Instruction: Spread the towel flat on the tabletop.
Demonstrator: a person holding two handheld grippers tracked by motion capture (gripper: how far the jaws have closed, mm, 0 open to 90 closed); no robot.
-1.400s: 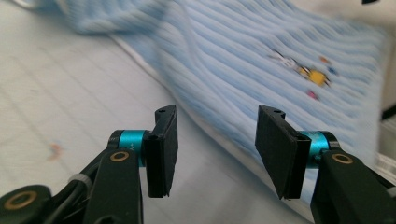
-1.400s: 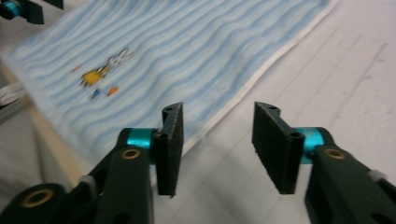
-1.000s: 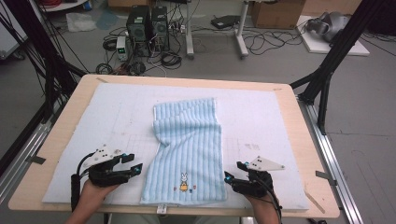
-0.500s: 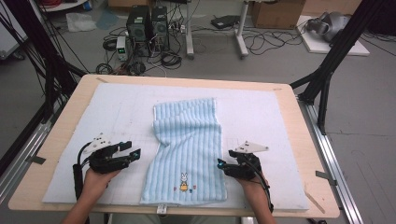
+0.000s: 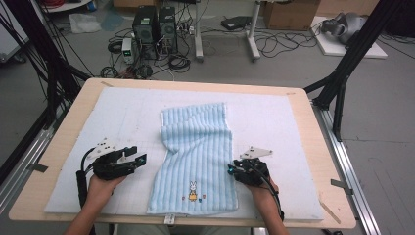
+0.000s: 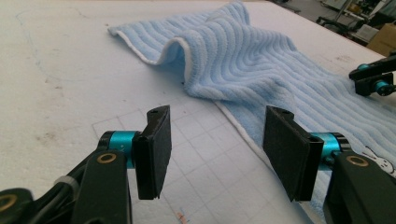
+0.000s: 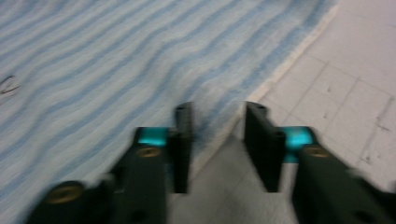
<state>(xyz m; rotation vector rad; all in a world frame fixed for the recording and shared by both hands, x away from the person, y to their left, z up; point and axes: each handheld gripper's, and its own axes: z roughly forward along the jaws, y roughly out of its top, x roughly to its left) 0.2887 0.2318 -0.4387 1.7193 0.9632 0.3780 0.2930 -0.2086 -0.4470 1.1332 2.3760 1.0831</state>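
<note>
A light blue striped towel [image 5: 200, 147] with a small rabbit picture lies lengthwise on the white mat [image 5: 122, 122], with its far left part humped in a fold [image 6: 187, 51]. My left gripper [image 5: 139, 157] hovers just left of the towel, its jaws open and empty [image 6: 215, 149] and pointing at the towel's left edge. My right gripper [image 5: 230, 169] sits at the towel's right edge. Its jaws [image 7: 217, 140] have just been closing and straddle the hem [image 7: 275, 74], with a gap still showing between the pads.
The mat covers a wooden table [image 5: 313, 127] with bare borders all round. Black frame posts [image 5: 342, 73] stand at the table's far corners. Computers and cables [image 5: 156, 24] lie on the floor beyond. The right gripper's tip [image 6: 373, 79] appears across the towel in the left gripper view.
My right gripper has moved left and a little away from the person, up to the towel's right edge, and its jaws have narrowed. The left gripper has crept slightly forward.
</note>
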